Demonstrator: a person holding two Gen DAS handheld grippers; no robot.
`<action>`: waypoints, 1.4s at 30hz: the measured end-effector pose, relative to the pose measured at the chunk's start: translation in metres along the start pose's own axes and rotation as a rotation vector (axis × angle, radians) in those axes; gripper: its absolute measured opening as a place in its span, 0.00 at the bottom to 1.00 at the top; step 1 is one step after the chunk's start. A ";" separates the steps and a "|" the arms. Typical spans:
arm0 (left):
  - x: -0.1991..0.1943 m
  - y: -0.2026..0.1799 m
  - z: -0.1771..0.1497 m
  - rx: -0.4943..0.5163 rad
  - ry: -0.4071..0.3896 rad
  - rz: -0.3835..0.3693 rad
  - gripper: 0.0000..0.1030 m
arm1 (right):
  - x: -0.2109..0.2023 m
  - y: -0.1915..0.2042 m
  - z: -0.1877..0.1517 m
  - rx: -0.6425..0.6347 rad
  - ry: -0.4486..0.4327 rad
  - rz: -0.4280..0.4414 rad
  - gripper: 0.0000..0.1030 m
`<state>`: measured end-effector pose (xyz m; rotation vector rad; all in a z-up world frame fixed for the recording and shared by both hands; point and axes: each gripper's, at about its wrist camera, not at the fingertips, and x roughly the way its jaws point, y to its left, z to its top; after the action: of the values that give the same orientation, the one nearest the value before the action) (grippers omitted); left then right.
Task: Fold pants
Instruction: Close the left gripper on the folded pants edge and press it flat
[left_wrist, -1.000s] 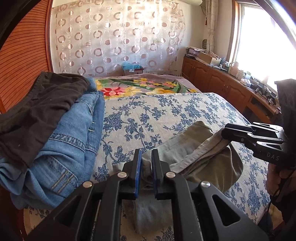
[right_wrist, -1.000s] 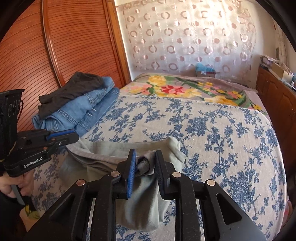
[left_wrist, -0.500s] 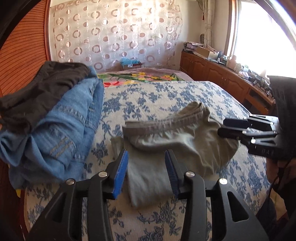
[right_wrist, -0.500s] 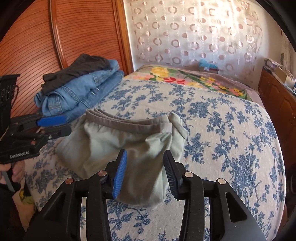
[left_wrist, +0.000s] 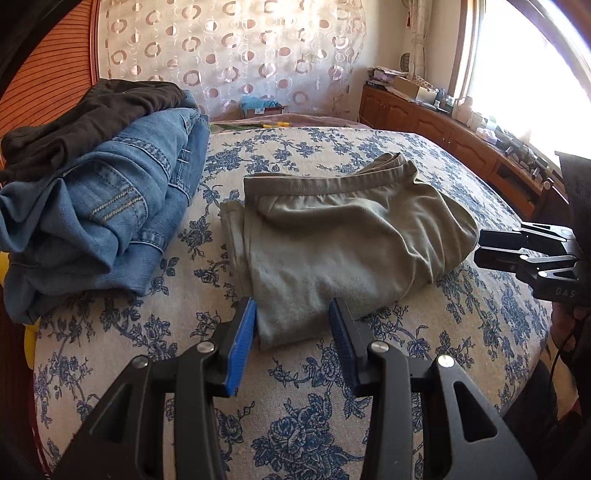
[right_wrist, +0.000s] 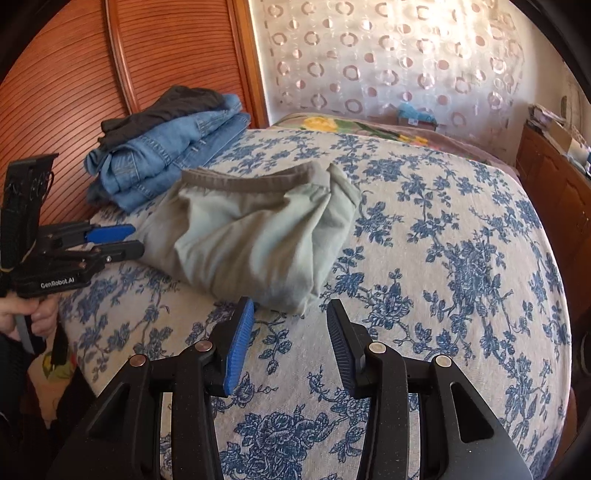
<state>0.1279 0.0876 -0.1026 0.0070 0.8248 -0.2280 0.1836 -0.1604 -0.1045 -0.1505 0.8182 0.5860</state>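
The olive-green pants (left_wrist: 340, 236) lie folded in a bundle on the blue-flowered bedspread (left_wrist: 314, 413), waistband at the far side. They also show in the right wrist view (right_wrist: 251, 236). My left gripper (left_wrist: 291, 314) is open and empty, just in front of the bundle's near edge. It appears at the left of the right wrist view (right_wrist: 125, 240). My right gripper (right_wrist: 290, 314) is open and empty, just short of the bundle's near corner. It shows at the right of the left wrist view (left_wrist: 484, 247).
A stack of folded blue jeans (left_wrist: 110, 214) with a dark garment (left_wrist: 92, 122) on top sits at the bed's left side, also in the right wrist view (right_wrist: 166, 151). A wooden wardrobe (right_wrist: 74, 74) stands behind it. A wooden sideboard (left_wrist: 461, 140) runs under the window.
Both grippers let go of the green pants, opened and pulled back. The pants dropped onto the bed as a folded bundle.
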 end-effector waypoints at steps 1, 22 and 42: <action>0.000 0.000 0.000 0.002 0.001 0.002 0.39 | 0.003 0.000 0.000 -0.003 0.004 -0.004 0.40; -0.029 -0.003 -0.009 0.007 -0.077 -0.036 0.04 | -0.026 -0.005 -0.008 -0.005 -0.044 0.033 0.06; -0.062 -0.041 -0.038 0.048 -0.032 -0.081 0.24 | -0.079 -0.016 -0.056 0.076 -0.042 -0.010 0.13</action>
<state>0.0514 0.0634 -0.0799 0.0144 0.7881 -0.3235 0.1140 -0.2278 -0.0869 -0.0722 0.7973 0.5464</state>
